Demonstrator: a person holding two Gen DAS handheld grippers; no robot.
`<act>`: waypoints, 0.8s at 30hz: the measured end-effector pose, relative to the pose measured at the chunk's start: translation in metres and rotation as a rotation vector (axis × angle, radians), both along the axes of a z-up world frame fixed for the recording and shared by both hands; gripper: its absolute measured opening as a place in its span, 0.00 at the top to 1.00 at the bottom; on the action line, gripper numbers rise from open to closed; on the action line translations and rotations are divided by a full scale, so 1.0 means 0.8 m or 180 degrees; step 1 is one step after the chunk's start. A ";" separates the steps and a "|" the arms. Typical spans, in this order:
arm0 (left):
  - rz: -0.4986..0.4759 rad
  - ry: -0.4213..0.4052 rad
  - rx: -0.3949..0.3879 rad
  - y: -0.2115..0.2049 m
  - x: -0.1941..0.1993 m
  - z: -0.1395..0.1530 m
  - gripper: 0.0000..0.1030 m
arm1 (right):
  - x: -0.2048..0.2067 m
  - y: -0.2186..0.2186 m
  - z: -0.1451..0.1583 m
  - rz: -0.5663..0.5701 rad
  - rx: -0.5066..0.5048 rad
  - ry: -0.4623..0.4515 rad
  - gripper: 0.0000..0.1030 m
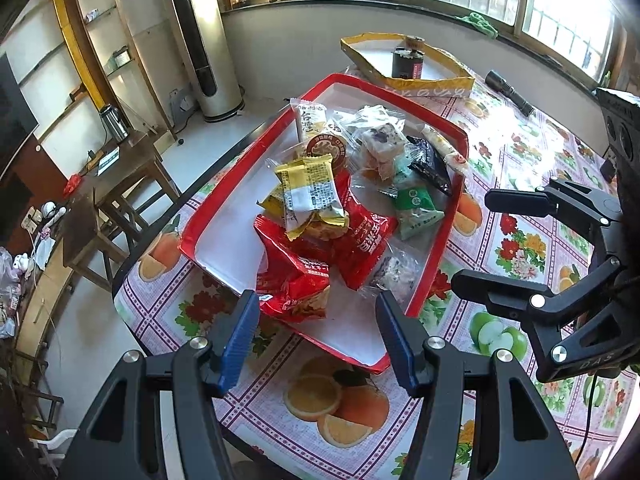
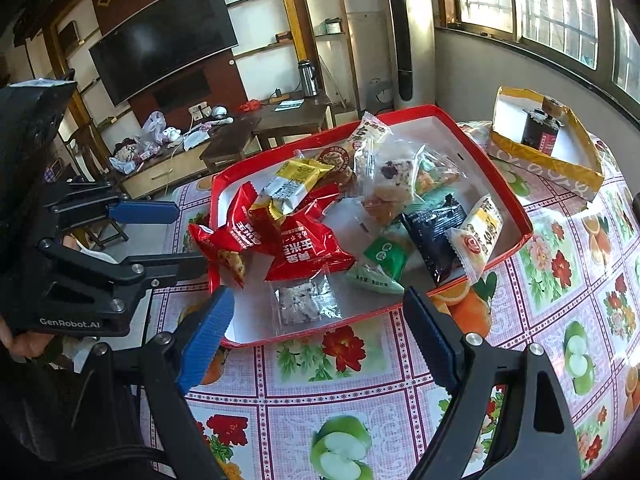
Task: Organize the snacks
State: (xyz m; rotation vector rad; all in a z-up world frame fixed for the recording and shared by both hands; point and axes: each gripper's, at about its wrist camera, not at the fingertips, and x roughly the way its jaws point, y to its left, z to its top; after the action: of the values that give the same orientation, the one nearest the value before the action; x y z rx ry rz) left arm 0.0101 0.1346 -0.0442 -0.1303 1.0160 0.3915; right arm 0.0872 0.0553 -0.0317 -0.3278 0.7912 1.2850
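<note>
A red tray (image 1: pixel 436 256) (image 2: pixel 524 220) on the table holds several wrapped snacks: red packets (image 1: pixel 360 244) (image 2: pixel 304 248), a yellow packet (image 1: pixel 312 192) (image 2: pixel 292 180), clear-wrapped pastries (image 1: pixel 380 144) (image 2: pixel 392 176), a green packet (image 1: pixel 416 208) (image 2: pixel 384 256), a dark packet (image 1: pixel 430 166) (image 2: pixel 436 228). My left gripper (image 1: pixel 318 334) is open and empty, just short of the tray's near edge, over a red packet (image 1: pixel 296 292). My right gripper (image 2: pixel 318 332) is open and empty at the tray's near side; it also shows in the left wrist view (image 1: pixel 500 240). The left gripper also shows in the right wrist view (image 2: pixel 172 236).
A yellow-rimmed box (image 1: pixel 424 80) (image 2: pixel 576 160) with a dark jar (image 1: pixel 406 62) (image 2: pixel 540 132) stands beyond the tray. A black flashlight (image 1: pixel 510 92) lies at the table's far right. The fruit-print tablecloth (image 2: pixel 360 400) covers the table. A wooden side table (image 1: pixel 124 176) stands on the left.
</note>
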 end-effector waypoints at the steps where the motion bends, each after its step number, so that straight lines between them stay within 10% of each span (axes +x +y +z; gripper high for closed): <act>1: 0.0001 0.0004 -0.0001 0.000 0.000 0.000 0.41 | 0.000 0.001 0.000 0.0005 -0.0003 -0.0005 0.16; 24: -0.0004 -0.0060 0.0147 -0.001 -0.002 0.001 0.36 | 0.002 0.006 0.009 -0.0025 0.0083 -0.0017 0.16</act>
State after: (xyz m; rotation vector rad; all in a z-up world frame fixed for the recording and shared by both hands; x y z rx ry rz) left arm 0.0081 0.1341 -0.0431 -0.0917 0.9876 0.4117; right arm 0.0887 0.0599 -0.0243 -0.3067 0.7700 1.2857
